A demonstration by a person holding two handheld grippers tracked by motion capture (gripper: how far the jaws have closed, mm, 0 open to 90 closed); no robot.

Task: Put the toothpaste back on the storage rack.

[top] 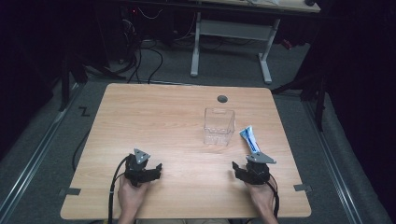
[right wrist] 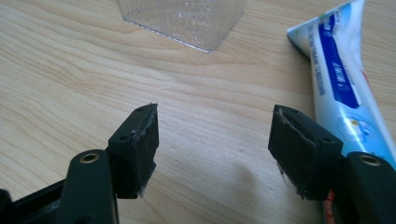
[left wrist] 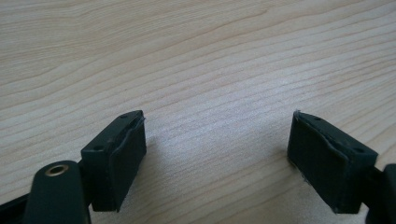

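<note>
A white and blue toothpaste tube [top: 249, 139] lies flat on the wooden table [top: 159, 116], right of centre. In the right gripper view the tube [right wrist: 336, 74] runs just outside the right-hand jaw and passes behind it. A clear plastic box [top: 218, 126] stands upright a little left of the tube; its bottom corner [right wrist: 187, 21] shows ahead of the jaws. My right gripper [right wrist: 215, 112] is open low over bare wood, nothing between its pads; from above it [top: 247, 164] sits just short of the tube's near end. My left gripper [left wrist: 217, 121] is open over bare wood, near the front left [top: 147, 163].
A dark round grommet hole [top: 222, 99] sits in the table behind the box. Cables trail from both grippers over the front edge. Beyond the table stands a white desk frame [top: 231, 32] on grey carpet with loose cables.
</note>
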